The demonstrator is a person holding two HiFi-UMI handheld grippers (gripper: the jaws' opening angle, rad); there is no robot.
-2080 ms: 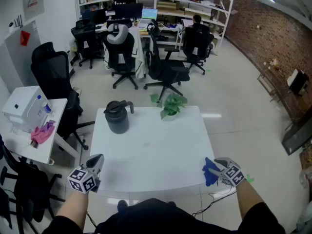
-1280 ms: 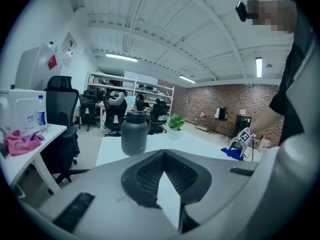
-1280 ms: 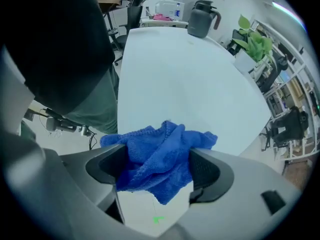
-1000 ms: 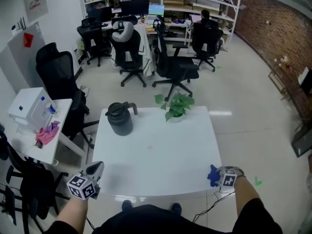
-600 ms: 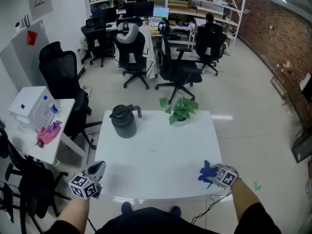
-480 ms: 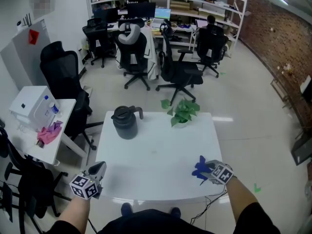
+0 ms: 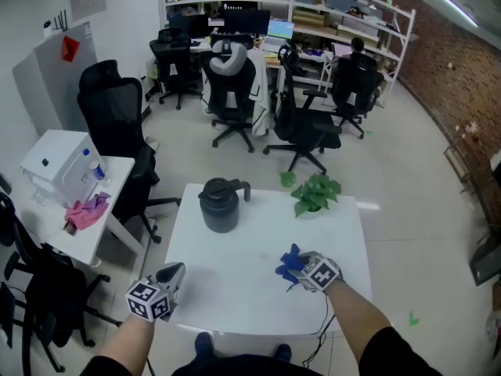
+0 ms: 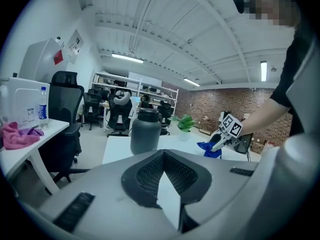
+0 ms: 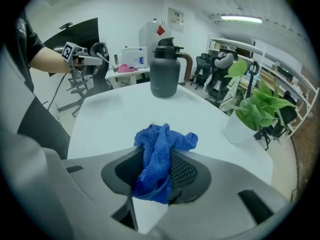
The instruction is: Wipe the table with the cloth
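The right gripper [image 7: 304, 269] has just travelled from the near right corner of the counter [image 7: 250, 237], at about 5 o'clock, inward to a place just to the 3 o'clock side of the centre. Its jaws have just been closing a little, and they now stand partly open with the blue cloth [image 7: 289, 262] pinched between them. The cloth hangs forward out of the jaws in a loose bunch. So the cloth is now over the middle of the counter and not at its edge, which I judge to mean that the wiping stroke is only beginning and most of the surface is still to be covered. I cannot tell whether the cloth already presses on the counter or only hangs just above it. The left gripper [image 7: 171, 274] has hardly moved and sits at the near left edge, at about 7 o'clock. Its jaws are together at the tips and hold nothing. For moving there is wide bare surface from the centre toward 9 o'clock and toward 6 o'clock. The dark jug [image 7: 220, 206] at 11 o'clock and the potted plant [image 7: 315, 195] at 1 o'clock stand near the far edge and well apart from the cloth. A stroke toward 12 o'clock has to pass between them or stop before them, and the light plant probably tips more easily than the jug. The right edge at 3 o'clock is near the gripper, so long strokes fit better toward the left.
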